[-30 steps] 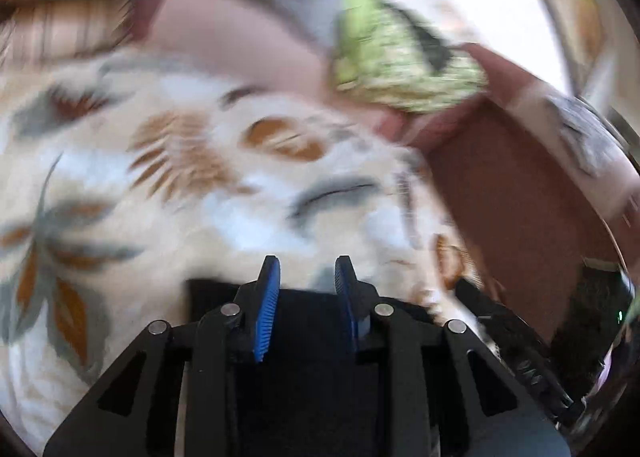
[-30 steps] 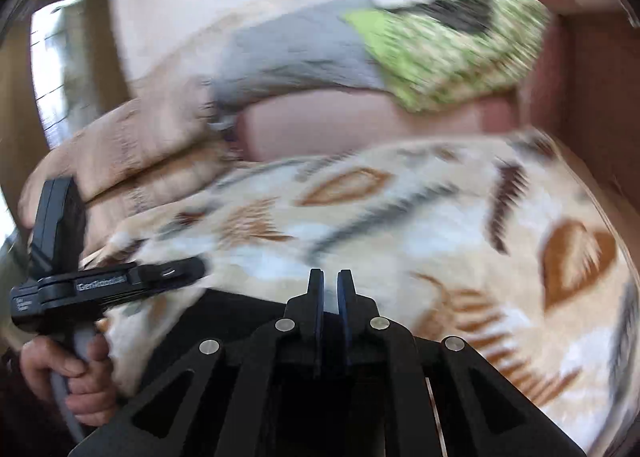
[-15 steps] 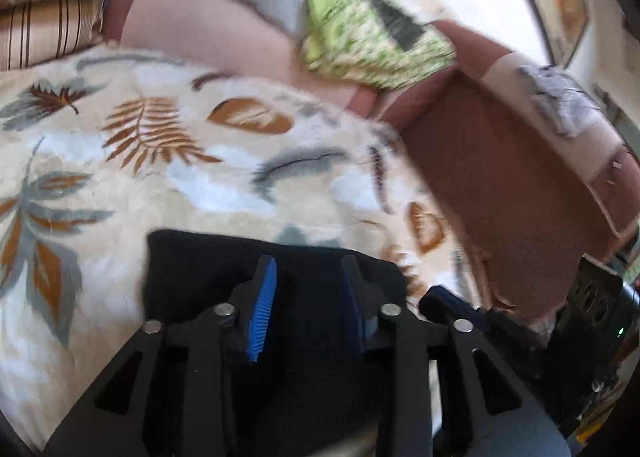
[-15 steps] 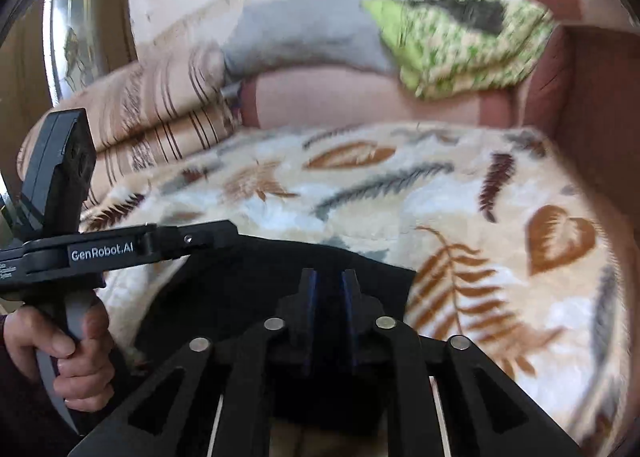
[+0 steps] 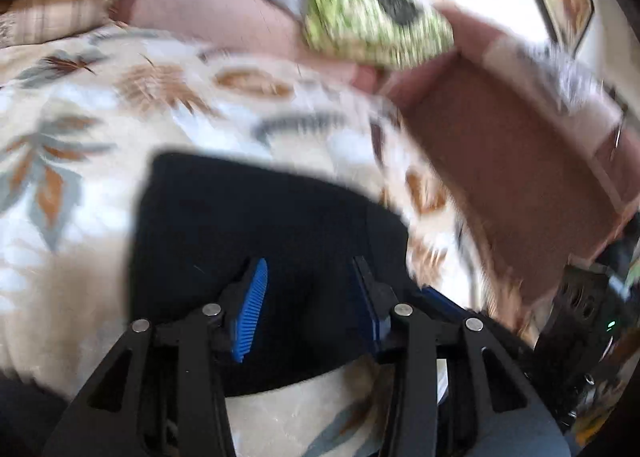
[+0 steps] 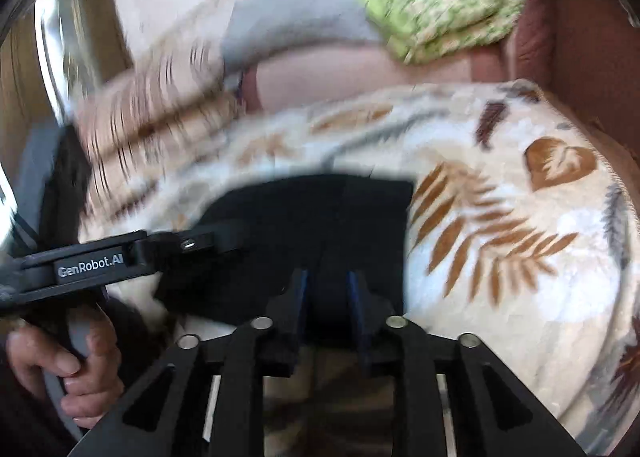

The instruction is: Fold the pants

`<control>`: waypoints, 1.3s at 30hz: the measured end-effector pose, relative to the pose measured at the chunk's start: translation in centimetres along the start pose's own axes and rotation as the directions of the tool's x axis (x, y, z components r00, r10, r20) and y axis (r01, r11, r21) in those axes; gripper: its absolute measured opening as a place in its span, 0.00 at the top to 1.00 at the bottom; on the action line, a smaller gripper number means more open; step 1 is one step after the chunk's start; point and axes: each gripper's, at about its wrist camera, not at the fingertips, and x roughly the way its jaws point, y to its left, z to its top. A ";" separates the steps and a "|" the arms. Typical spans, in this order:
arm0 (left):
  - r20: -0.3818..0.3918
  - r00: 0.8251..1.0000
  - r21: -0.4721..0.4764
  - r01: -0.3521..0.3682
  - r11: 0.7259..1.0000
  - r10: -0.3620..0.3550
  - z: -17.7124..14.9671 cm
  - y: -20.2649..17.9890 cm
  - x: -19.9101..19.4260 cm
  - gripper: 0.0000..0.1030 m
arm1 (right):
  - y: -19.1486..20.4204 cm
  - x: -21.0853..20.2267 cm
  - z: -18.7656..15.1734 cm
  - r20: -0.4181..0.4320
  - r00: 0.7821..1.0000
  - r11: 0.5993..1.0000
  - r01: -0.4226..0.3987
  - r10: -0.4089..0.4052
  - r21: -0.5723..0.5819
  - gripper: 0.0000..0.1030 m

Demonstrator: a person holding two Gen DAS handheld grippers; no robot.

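Note:
The black pants (image 5: 264, 225) lie as a folded dark slab on the leaf-patterned blanket (image 5: 100, 105). My left gripper (image 5: 309, 263) hovers over their near part, blue pads apart and jaws opening. Dark cloth lies under the gap, and no pad visibly presses on it. In the right wrist view the same pants (image 6: 312, 213) lie ahead of my right gripper (image 6: 326, 273). Its jaws are opening too, with the cloth's near edge below them. The left gripper (image 6: 192, 241) reaches in from the left over the pants, held by a hand (image 6: 68, 361).
The blanket covers a sofa seat. A green patterned cushion (image 5: 372, 29) and a grey cloth (image 6: 296, 25) rest on the pinkish backrest. A brown armrest (image 5: 512, 161) rises on the right. Striped pillows (image 6: 152, 113) sit at the left. Dark equipment (image 5: 580, 297) stands beyond the armrest.
Both grippers have drawn back toward the near edge, so more of the pants shows. The right jaws went from shut to apart. The left jaws spread wider.

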 end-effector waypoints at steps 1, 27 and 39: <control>0.048 0.998 -0.031 -0.032 0.999 0.033 0.3 0.8 -1.1 0.52 | -1.0 -0.5 0.2 0.029 1.000 0.999 0.003 -0.004 0.049 0.39; -0.098 0.958 -0.129 -0.282 0.951 0.271 0.3 4.5 2.3 0.17 | -4.5 6.0 -0.7 -0.094 0.975 0.937 -0.162 0.199 0.310 0.37; -0.108 0.962 -0.087 -0.262 0.961 0.252 0.3 3.7 2.9 0.36 | -3.9 5.5 -0.8 -0.111 0.979 0.952 -0.137 0.173 0.274 0.59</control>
